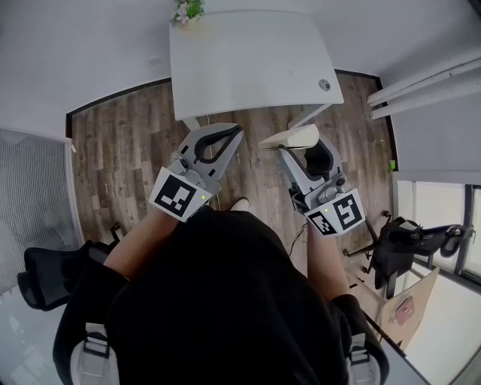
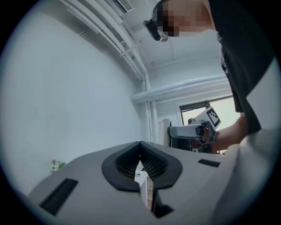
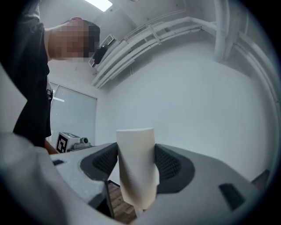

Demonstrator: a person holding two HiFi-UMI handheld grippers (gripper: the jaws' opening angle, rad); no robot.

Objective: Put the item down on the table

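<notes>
My right gripper (image 1: 295, 149) is shut on a cream-white paper cup (image 1: 291, 137), held in the air over the wooden floor just short of the white table (image 1: 248, 60). In the right gripper view the cup (image 3: 137, 176) stands between the two dark pads (image 3: 169, 165), which press on its sides; the right gripper (image 3: 136, 156) points up toward the wall. My left gripper (image 1: 234, 134) hangs beside it, level with it and to the left, shut with nothing in it. In the left gripper view the left gripper (image 2: 141, 145) has its jaw tips touching.
A small potted plant (image 1: 186, 11) stands at the table's far left corner, and a round grey fitting (image 1: 324, 85) sits near its right front corner. A black office chair (image 1: 409, 241) and a cardboard box (image 1: 409, 308) are at the right; another chair (image 1: 45, 278) is at lower left.
</notes>
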